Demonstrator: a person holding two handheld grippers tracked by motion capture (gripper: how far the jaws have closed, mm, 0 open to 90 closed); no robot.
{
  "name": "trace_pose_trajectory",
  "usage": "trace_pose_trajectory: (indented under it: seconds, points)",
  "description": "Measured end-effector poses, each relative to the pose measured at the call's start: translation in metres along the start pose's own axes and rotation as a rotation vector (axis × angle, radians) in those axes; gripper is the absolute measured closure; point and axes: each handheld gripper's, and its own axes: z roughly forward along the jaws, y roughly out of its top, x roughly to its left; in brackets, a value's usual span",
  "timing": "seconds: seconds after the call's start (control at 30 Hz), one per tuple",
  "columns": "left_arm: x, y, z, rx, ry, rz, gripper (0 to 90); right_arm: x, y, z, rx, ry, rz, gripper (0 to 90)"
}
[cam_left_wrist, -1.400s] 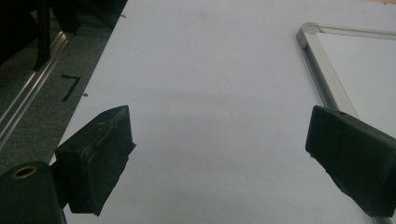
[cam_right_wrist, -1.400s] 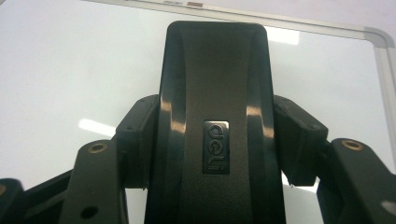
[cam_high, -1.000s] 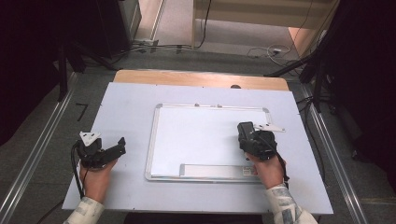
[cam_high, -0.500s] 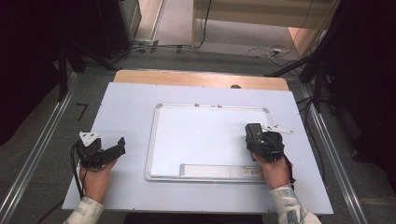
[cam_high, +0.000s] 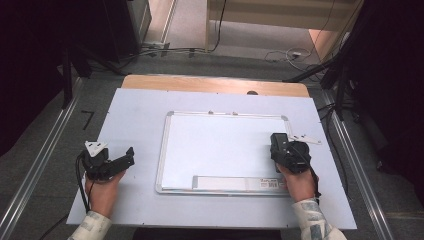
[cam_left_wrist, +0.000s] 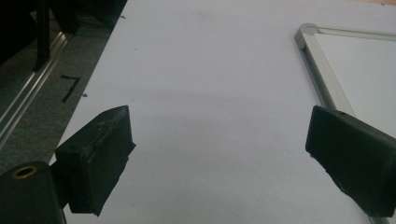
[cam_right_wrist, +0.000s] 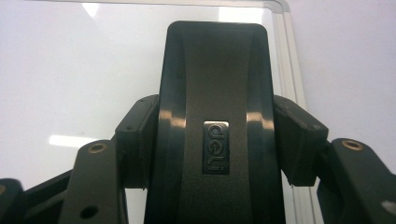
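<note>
Gripping black eraser (cam_right_wrist: 215, 130) marked "deli", right tongs (cam_right_wrist: 212, 140) over whiteboard (cam_high: 220, 145).

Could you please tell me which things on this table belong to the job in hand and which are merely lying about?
In the job:
- black whiteboard eraser, clamped in the right gripper
- whiteboard, which the eraser is over, near its right edge

Lying about or idle:
- left gripper, jaws open, over bare table left of the board
- cables on the floor behind the table
</note>
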Motion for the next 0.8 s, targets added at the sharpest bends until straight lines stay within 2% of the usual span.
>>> trace_pose_trajectory:
  seconds: [0.23, 0.53, 0.6, 0.73, 0.8]
  points:
    - [0.000, 0.000, 0.000, 0.000, -0.001, 0.000, 7.7, -0.009, -0.004, 0.008, 0.030, -0.031, 0.040, 36.8]
    - [0.000, 0.000, 0.000, 0.001, -0.003, -0.002, 7.7, -0.014, -0.009, 0.019, 0.060, -0.061, 0.029, 36.7]
    - [0.000, 0.000, 0.000, 0.001, -0.004, -0.001, 7.7, -0.015, -0.011, 0.023, 0.081, -0.061, 0.026, 36.7]
    - [0.000, 0.000, 0.000, 0.002, -0.004, 0.001, 7.7, -0.016, -0.012, 0.025, 0.078, -0.051, 0.022, 35.9]
    - [0.000, 0.000, 0.000, 0.003, -0.004, 0.002, 7.7, -0.018, -0.012, 0.025, 0.082, -0.040, 0.030, 32.4]
